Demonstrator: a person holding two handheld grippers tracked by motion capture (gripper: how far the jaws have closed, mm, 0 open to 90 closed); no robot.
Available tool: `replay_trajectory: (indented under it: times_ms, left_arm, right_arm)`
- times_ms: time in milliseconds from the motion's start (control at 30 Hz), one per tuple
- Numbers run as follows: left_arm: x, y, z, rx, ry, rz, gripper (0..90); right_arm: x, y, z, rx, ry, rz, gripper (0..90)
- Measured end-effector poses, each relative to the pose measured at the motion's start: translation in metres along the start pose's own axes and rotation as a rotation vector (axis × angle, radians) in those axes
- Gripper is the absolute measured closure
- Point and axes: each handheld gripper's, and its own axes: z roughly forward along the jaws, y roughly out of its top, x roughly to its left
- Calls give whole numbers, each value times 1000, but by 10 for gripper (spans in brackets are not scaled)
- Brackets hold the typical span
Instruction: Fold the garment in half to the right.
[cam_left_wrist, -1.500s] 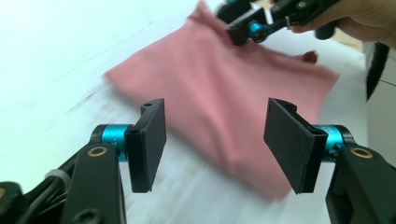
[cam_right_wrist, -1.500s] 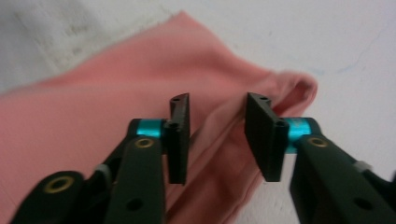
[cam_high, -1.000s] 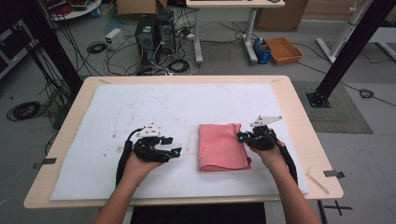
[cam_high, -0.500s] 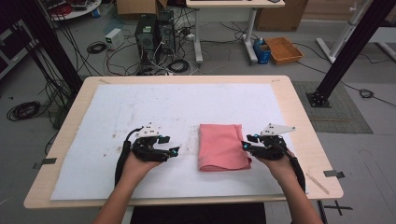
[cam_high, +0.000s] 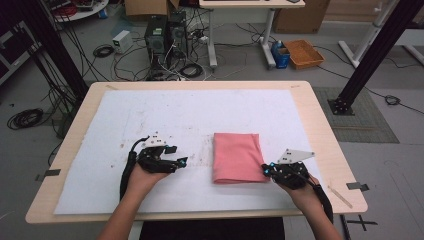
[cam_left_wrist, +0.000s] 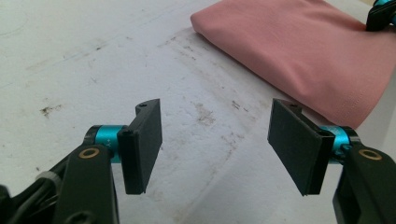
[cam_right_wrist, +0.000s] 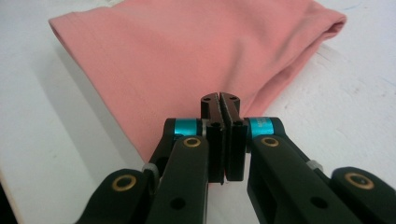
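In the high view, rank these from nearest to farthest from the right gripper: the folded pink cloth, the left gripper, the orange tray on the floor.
1. Folded pink cloth: right beside the right gripper, at the cloth's near right corner.
2. Left gripper: across the cloth, on the table's left half.
3. Orange tray: on the floor beyond the table's far edge.

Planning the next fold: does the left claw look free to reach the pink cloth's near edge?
Probably yes. The left claw is open, and bare white mat lies between it and the pink cloth, with nothing in the way.
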Motion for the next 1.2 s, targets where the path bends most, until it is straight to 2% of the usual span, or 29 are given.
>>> replay_trajectory:
  times_ms: [133, 233, 300, 333, 367, 400, 533, 667, 733, 767, 800, 833, 1000, 1100, 1167, 1200]
  left_arm:
    - [-1, 0, 1, 4, -2, 0, 353]
    - [-2, 0, 1, 4, -4, 6, 353]
    - [-3, 1, 0, 4, -4, 5, 354]
    - [-3, 1, 0, 3, -4, 4, 353]
    - [-3, 1, 0, 2, -7, 5, 353]
    - [-3, 2, 0, -1, -7, 3, 353]
    - [-2, 3, 0, -6, -5, 0, 353]
    - [-2, 4, 0, -2, -8, 7, 353]
    - [-2, 4, 0, -3, -8, 4, 349]
    - [-1, 3, -1, -2, -5, 6, 349]
    - [-1, 3, -1, -5, -5, -1, 349]
    - [0, 3, -1, -5, -4, -4, 349]
    - [2, 1, -1, 4, -3, -6, 348]
    - [2, 1, -1, 6, -2, -2, 348]
    - [2, 1, -1, 5, -2, 0, 348]
    - [1, 1, 0, 6, -3, -1, 348]
  right_arm:
    - [-3, -4, -4, 1, -14, 9, 896]
    - [-6, -10, -1, 22, -19, 23, 896]
    - [-7, -13, 1, 18, -10, 37, 892]
    - [-8, -12, 0, 14, -8, 40, 867]
    - [-8, -11, -1, 7, -10, 46, 788]
    - [-9, -8, -3, -6, -13, 55, 742]
    - [-17, 9, -4, -73, -41, 51, 680]
    - [-33, 33, 14, -83, -63, 46, 678]
    - [-38, 39, 20, -80, -69, 45, 678]
    - [-43, 44, 26, -76, -73, 51, 678]
    - [-53, 54, 40, -59, -90, 64, 678]
    - [-56, 56, 45, -50, -93, 64, 679]
    - [-64, 62, 66, -14, -106, 66, 714]
    - [-66, 61, 72, -2, -96, 60, 766]
    - [-68, 60, 80, 30, -103, 60, 877]
    - [-69, 59, 81, 35, -104, 59, 897]
